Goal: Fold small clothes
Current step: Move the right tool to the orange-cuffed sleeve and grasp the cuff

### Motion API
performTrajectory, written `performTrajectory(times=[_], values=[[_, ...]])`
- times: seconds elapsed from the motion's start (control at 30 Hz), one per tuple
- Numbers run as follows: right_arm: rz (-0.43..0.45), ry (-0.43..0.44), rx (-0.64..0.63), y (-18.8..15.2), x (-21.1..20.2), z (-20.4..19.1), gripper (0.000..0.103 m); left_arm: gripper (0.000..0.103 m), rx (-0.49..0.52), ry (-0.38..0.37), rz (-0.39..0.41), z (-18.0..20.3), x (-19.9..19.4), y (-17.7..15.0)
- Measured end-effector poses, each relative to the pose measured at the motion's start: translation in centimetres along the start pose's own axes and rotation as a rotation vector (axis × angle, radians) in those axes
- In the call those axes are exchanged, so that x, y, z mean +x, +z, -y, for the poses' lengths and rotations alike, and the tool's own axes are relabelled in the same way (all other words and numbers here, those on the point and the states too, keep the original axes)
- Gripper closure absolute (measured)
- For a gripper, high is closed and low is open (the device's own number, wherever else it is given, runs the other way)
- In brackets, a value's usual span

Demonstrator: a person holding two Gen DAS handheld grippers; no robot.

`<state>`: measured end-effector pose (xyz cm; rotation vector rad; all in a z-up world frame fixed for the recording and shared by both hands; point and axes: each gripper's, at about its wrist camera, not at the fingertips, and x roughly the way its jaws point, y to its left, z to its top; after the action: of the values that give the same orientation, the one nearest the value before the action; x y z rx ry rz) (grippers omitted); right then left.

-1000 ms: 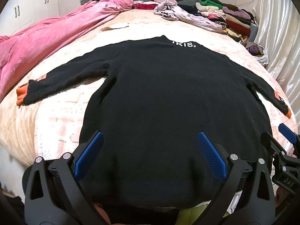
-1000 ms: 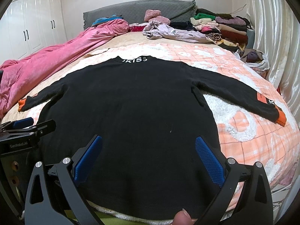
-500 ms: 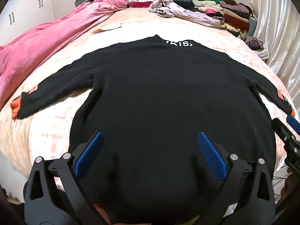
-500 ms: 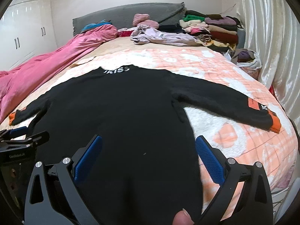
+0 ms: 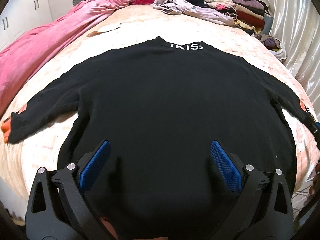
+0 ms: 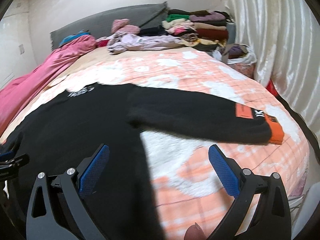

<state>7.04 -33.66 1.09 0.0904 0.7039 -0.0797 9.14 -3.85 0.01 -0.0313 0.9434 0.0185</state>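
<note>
A black sweater (image 5: 170, 100) with white collar lettering lies flat on the bed, sleeves spread, hem toward me. My left gripper (image 5: 159, 152) is open and empty above the lower body of the sweater. My right gripper (image 6: 159, 156) is open and empty over the sweater's right side edge (image 6: 80, 124), with the right sleeve and its orange cuff (image 6: 276, 130) stretched out ahead to the right. The left sleeve's orange cuff (image 5: 6, 130) lies at the bed's left edge.
A pink quilt (image 5: 46, 40) runs along the bed's left side. Loose and stacked clothes (image 5: 230, 6) sit at the far right by the grey headboard. A shiny curtain (image 6: 280, 50) hangs on the right. The peach and white blanket (image 6: 190, 76) covers the bed.
My right gripper has swung to the right, from over the sweater's body toward its right sleeve. My left gripper has moved forward and up over the sweater. Both stayed open.
</note>
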Motion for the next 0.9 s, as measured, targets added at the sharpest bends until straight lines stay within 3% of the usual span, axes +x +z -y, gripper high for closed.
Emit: performTrajectory(times=[0.67, 0.9], values=[[-0.014, -0.325, 0.207, 3.6, 3.2, 16.3, 0.004, 0.009, 0.029, -0.067, -0.019, 2.2, 4.8, 6.0], [-0.122, -0.300, 0.331, 3.0, 6.0, 21.2, 0.004, 0.009, 0.037, -0.048, -0.014, 2.5, 6.7, 8.3]])
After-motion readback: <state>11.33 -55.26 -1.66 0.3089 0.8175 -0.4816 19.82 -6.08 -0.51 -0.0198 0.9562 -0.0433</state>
